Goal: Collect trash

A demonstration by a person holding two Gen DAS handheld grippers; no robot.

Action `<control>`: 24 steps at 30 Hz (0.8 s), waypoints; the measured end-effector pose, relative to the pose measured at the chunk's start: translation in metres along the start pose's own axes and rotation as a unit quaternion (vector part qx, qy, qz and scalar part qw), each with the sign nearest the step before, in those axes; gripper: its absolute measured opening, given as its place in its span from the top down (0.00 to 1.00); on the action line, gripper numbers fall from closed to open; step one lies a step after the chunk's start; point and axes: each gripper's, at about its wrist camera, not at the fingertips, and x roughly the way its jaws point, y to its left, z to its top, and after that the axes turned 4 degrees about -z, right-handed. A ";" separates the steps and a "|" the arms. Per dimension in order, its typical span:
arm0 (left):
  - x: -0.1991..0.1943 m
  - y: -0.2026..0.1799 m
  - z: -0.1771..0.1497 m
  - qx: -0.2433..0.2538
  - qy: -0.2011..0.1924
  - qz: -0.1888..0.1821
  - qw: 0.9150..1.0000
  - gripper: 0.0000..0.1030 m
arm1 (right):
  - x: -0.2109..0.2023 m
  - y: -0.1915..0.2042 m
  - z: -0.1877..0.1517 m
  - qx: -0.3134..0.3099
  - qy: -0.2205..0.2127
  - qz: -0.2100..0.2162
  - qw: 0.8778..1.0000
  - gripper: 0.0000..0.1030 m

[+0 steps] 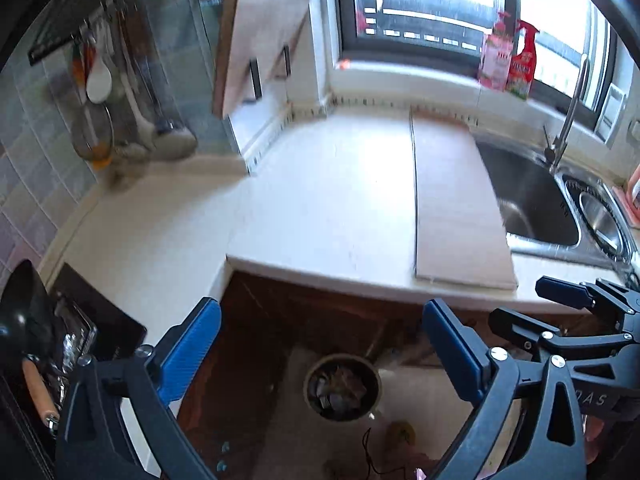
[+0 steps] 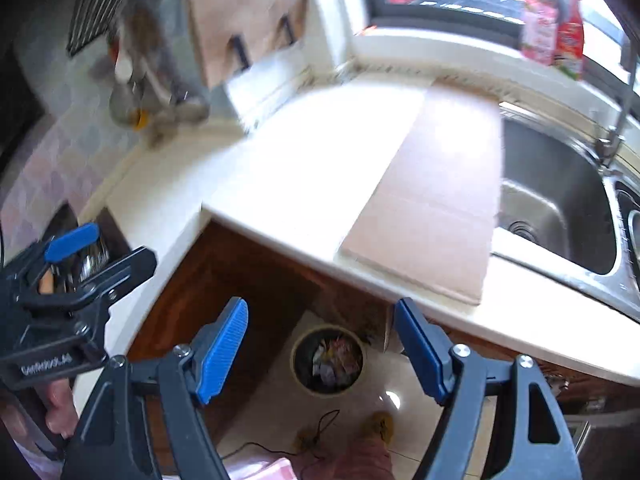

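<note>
Both views look steeply down over the corner of a pale kitchen table onto the tiled floor below, and both are a little blurred. The left claw has its blue-padded fingers spread wide apart with nothing between them. The right claw also stands with its blue fingers apart and empty; it shows again at the right edge of the left view, and the left claw shows at the left edge of the right view, held by a hand. Seen through the gap of each claw, a round trash bin stands on the floor in front of the dark wooden cabinet under the table, and crumpled trash of mixed colours lies inside it, well below both claws. A flat sheet of cardboard lies on the table just beside a steel sink with a tall tap. Two red and pink bottles stand on the window sill behind the sink. Kitchen utensils hang on the tiled wall at the left, and a thin dark cable lies on the floor near the person's yellow slippers.
</note>
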 end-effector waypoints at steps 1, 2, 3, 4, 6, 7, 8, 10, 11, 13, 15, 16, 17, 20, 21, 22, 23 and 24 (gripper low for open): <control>-0.006 -0.001 0.006 0.000 -0.008 0.000 1.000 0.02 | -0.006 -0.002 0.003 0.005 -0.006 -0.003 1.000 0.26; -0.013 -0.003 0.011 -0.001 -0.017 0.001 1.000 0.02 | -0.016 -0.003 0.009 0.011 -0.015 -0.007 1.000 0.26; -0.020 -0.006 0.018 -0.002 -0.023 0.002 1.000 0.01 | -0.023 -0.005 0.013 0.016 -0.022 -0.010 1.000 0.26; -0.025 -0.009 0.023 -0.005 -0.029 0.002 1.000 0.01 | -0.030 -0.007 0.018 0.022 -0.031 -0.012 0.999 0.26; -0.034 -0.011 0.036 -0.013 -0.037 0.001 0.999 0.01 | -0.045 -0.008 0.028 0.034 -0.044 -0.016 0.998 0.25; -0.036 -0.012 0.041 -0.017 -0.039 0.000 0.999 0.01 | -0.053 -0.011 0.032 0.038 -0.048 -0.015 0.998 0.25; -0.039 -0.014 0.044 -0.019 -0.041 0.001 0.999 0.01 | -0.059 -0.012 0.036 0.042 -0.051 -0.015 0.998 0.25; -0.043 -0.016 0.052 -0.027 -0.043 0.008 0.999 0.01 | -0.067 -0.013 0.041 0.043 -0.061 -0.018 0.997 0.24; -0.044 -0.017 0.053 -0.031 -0.045 0.010 0.998 0.01 | -0.072 -0.012 0.042 0.043 -0.066 -0.021 0.997 0.24; -0.045 -0.020 0.058 -0.035 -0.048 0.006 0.998 0.01 | -0.076 -0.011 0.045 0.040 -0.074 -0.028 0.996 0.24; -0.046 -0.021 0.063 -0.039 -0.051 0.002 0.998 0.01 | -0.079 -0.011 0.048 0.037 -0.081 -0.030 0.996 0.24; -0.046 -0.021 0.064 -0.040 -0.052 0.001 0.998 0.01 | -0.079 -0.011 0.049 0.038 -0.083 -0.030 0.995 0.24; -0.046 -0.022 0.067 -0.040 -0.052 0.000 0.998 0.01 | -0.080 -0.011 0.051 0.038 -0.085 -0.029 0.995 0.24; -0.047 -0.025 0.072 -0.039 -0.054 0.006 0.998 0.01 | -0.082 -0.012 0.056 0.039 -0.093 -0.028 0.995 0.24; -0.048 -0.025 0.073 -0.038 -0.055 0.008 0.998 0.01 | -0.082 -0.012 0.059 0.039 -0.096 -0.028 0.994 0.24; -0.047 -0.025 0.075 -0.038 -0.055 0.011 0.998 0.01 | -0.083 -0.013 0.061 0.039 -0.100 -0.029 0.994 0.24; -0.047 -0.025 0.077 -0.038 -0.054 0.013 0.998 0.01 | -0.083 -0.013 0.063 0.038 -0.101 -0.029 0.994 0.24; -0.046 -0.024 0.078 -0.039 -0.053 0.015 0.998 0.01 | -0.082 -0.013 0.065 0.038 -0.102 -0.028 0.994 0.24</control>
